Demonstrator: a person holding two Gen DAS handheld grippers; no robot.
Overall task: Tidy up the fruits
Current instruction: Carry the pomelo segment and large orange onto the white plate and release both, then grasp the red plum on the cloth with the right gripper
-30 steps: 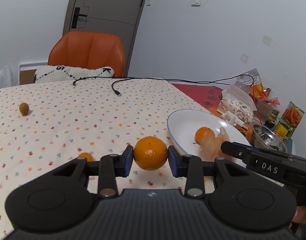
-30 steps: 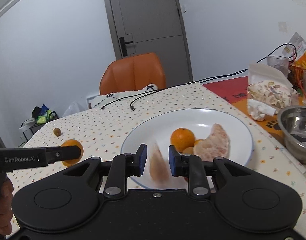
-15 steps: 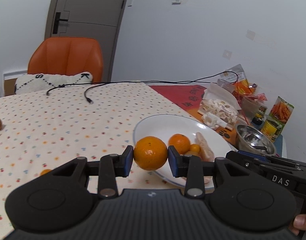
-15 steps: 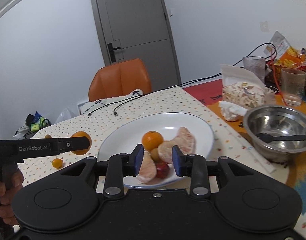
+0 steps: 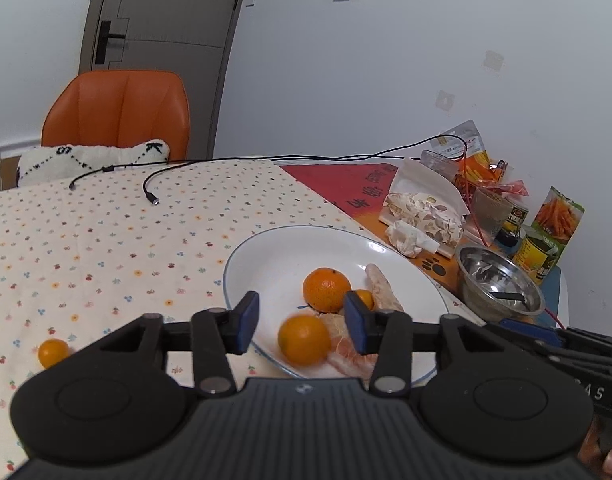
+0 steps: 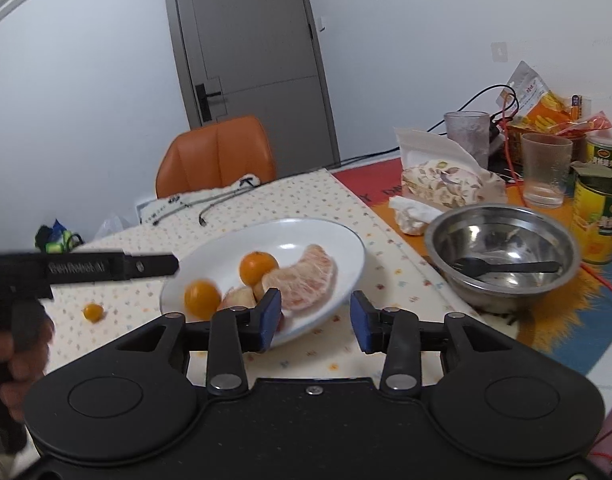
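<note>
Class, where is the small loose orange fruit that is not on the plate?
In both views the small orange fruit lies on the flowered tablecloth, left of the white plate.

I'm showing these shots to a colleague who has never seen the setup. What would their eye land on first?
Most likely the white plate in the middle of the flowered tablecloth, holding two oranges and pale peeled citrus segments. Next, the open left tool over the plate's near edge, with one orange lying free between its blue pads. Then the bright orange chair at the far end and a small orange fruit left on the cloth.
</note>
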